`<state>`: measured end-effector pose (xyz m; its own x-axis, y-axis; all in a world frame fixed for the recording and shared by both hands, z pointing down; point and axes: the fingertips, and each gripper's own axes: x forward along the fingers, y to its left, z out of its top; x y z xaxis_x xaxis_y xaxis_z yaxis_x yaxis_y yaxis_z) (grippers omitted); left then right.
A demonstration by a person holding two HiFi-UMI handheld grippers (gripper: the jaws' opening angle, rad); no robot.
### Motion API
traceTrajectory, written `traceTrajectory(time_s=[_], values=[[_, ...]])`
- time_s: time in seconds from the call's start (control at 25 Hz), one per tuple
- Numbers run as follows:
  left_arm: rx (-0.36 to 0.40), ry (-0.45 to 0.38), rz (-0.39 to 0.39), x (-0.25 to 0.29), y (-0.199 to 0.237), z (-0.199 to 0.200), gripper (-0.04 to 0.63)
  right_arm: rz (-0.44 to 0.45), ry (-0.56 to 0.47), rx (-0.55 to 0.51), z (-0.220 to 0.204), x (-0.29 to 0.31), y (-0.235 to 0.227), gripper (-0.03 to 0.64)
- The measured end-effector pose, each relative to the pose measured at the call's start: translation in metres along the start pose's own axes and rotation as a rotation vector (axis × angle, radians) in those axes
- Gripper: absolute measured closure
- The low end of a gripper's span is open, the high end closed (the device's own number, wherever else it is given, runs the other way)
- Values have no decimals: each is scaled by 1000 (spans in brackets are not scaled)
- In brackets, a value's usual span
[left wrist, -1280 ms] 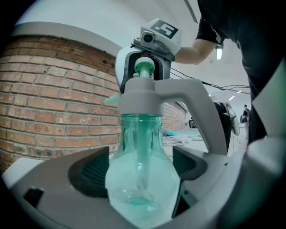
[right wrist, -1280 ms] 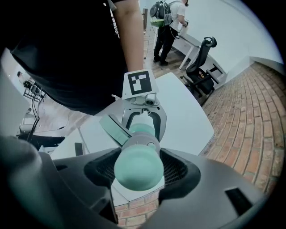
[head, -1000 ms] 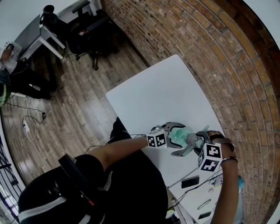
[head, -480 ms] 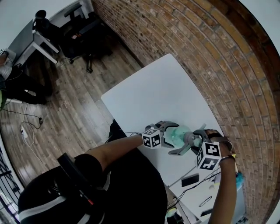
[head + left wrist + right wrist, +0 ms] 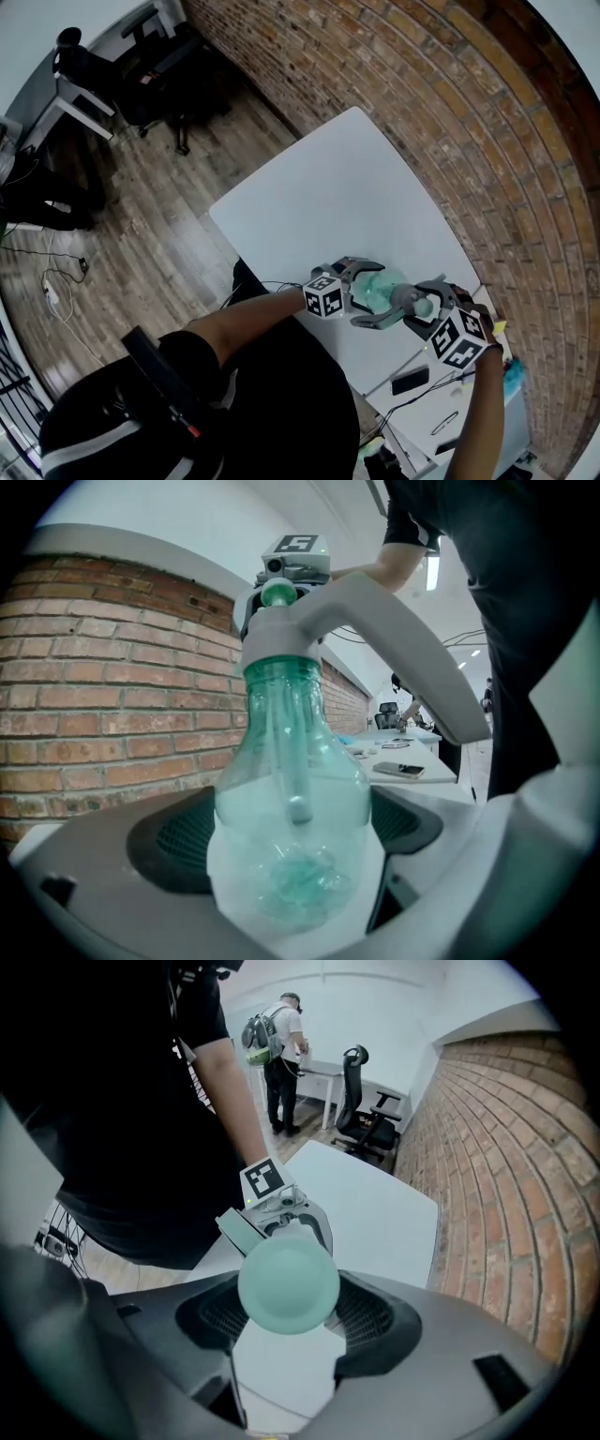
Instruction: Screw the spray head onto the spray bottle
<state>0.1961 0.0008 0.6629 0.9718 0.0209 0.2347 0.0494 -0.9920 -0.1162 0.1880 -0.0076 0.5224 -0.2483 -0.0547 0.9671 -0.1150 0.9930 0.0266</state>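
Note:
A clear green-tinted spray bottle [image 5: 382, 287] [image 5: 295, 799] stands upright on the white table [image 5: 328, 206]. Its white spray head [image 5: 277, 630] has a round green top [image 5: 288, 1282] and sits on the bottle's neck. My left gripper [image 5: 373, 294] [image 5: 291, 855] reaches in level. Its jaws have just been opening and now stand wide on either side of the bottle's body, with the pads off it. From above, my right gripper [image 5: 413, 302] [image 5: 295, 1321] points steeply down and is shut on the spray head.
A brick wall [image 5: 450, 122] runs along the table's far side. Near the table's front corner lie a black phone [image 5: 410, 382] and some cables. Office chairs [image 5: 159, 75] stand on the wooden floor, and a person [image 5: 277, 1044] is at a far desk.
My left gripper has sunk slightly and its jaws have spread wider round the bottle. The right gripper has rolled on the spray head without shifting place.

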Motion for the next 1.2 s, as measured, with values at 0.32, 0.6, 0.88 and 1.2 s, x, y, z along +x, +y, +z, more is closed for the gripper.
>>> traceTrajectory(time_s=[0.32,0.6,0.88,1.2], values=[[-20,-43,2,-3,-4,0,94,-32,-80,153,2,-2,0,345],[-69,-79,23,-3,-2,-5,94,-66,-176,312,4,-4,-2,345],[-81,-107,27,0,-3,-9,94,-119,-204,436,2,-6,-5,345],[-85,-97,34,2,-5,-10,94,-181,-250,642,-4,-9,-7,347]])
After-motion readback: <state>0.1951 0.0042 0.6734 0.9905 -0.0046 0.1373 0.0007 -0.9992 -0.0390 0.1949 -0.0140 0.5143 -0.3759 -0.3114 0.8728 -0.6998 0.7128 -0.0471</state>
